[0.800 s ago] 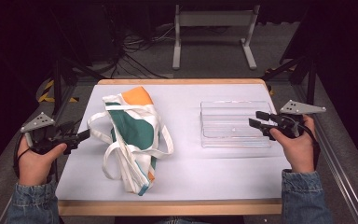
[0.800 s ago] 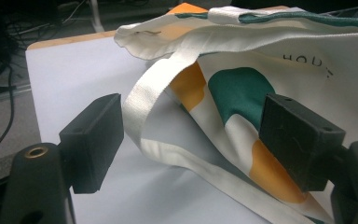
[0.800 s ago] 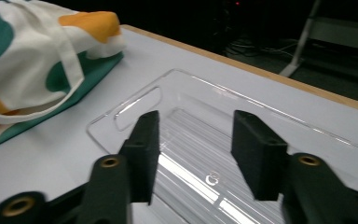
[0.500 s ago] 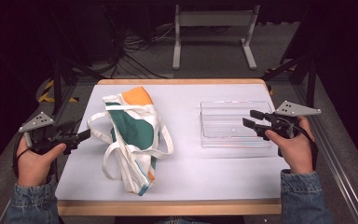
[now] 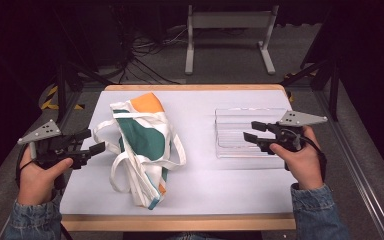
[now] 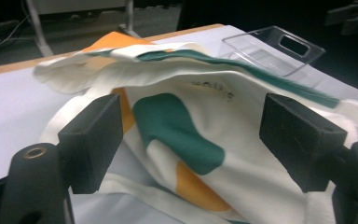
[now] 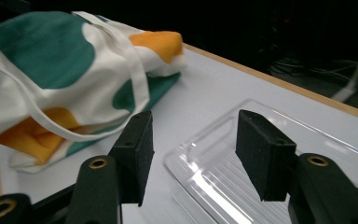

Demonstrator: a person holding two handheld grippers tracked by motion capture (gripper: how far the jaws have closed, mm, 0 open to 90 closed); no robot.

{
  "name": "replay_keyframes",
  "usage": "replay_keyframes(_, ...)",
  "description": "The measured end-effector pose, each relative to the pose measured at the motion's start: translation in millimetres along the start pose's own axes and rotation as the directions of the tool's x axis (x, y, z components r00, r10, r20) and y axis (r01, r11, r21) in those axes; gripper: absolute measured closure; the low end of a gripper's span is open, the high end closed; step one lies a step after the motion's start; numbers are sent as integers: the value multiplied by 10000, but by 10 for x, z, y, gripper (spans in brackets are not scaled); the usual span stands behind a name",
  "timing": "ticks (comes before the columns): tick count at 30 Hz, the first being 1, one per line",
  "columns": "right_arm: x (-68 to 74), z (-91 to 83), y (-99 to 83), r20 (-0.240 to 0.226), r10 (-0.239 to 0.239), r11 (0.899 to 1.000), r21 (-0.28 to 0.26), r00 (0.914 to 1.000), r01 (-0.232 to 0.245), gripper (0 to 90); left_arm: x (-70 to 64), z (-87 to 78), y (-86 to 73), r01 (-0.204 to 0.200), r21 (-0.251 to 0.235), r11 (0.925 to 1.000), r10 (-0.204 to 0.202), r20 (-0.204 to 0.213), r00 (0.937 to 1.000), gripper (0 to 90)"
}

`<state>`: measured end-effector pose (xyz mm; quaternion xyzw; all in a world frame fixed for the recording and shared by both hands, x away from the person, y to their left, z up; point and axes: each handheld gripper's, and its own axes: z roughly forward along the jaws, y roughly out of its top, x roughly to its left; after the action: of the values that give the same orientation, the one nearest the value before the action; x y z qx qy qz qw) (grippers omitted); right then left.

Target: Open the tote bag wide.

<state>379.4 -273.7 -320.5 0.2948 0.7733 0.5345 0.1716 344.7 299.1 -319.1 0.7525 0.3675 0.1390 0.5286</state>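
A white cloth tote bag (image 5: 142,145) with green and orange patches lies crumpled on the left half of the table, its straps spread around it. My left gripper (image 5: 91,141) is open just left of the bag; in the left gripper view the bag (image 6: 186,126) lies beyond its jaws. A clear plastic tray (image 5: 247,132) rests on the right half. My right gripper (image 5: 252,131) is open above the tray's near right part, with the tray (image 7: 242,168) and the bag (image 7: 51,74) ahead of it.
The white tabletop (image 5: 210,185) has a wooden rim (image 5: 180,222). A metal stand (image 5: 230,35) and cables sit on the dark floor behind. Bare table lies between bag and tray and along the front edge.
My right gripper has moved left, over the clear tray. The left gripper has stayed almost where it was beside the bag.
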Motion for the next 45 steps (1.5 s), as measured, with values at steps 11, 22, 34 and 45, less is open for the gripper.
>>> replay_keyframes(11, 201, 291, 103, -760, -376, 9991, -208, 9964, 361, 423, -25, 31, -5, -245, 96, 9997, 245, -14, 9997, 209)
replay_keyframes(22, 478, 564, 268, -1592, -915, 9957, -25, 9830, 923, 451, -24, 25, -32, -465, -154, 9988, 468, 225, 9986, 243)
replay_keyframes(34, 766, 892, 404, -2712, -1256, 9892, 388, 9543, 1412, 433, -54, 11, -20, -503, -73, 9987, 506, 543, 9972, 240)
replay_keyframes(45, 1024, 1078, 400, -3258, -1528, 9872, -75, 9330, 1590, 419, -37, 42, -36, -546, 31, 9985, 544, 481, 9974, 238)
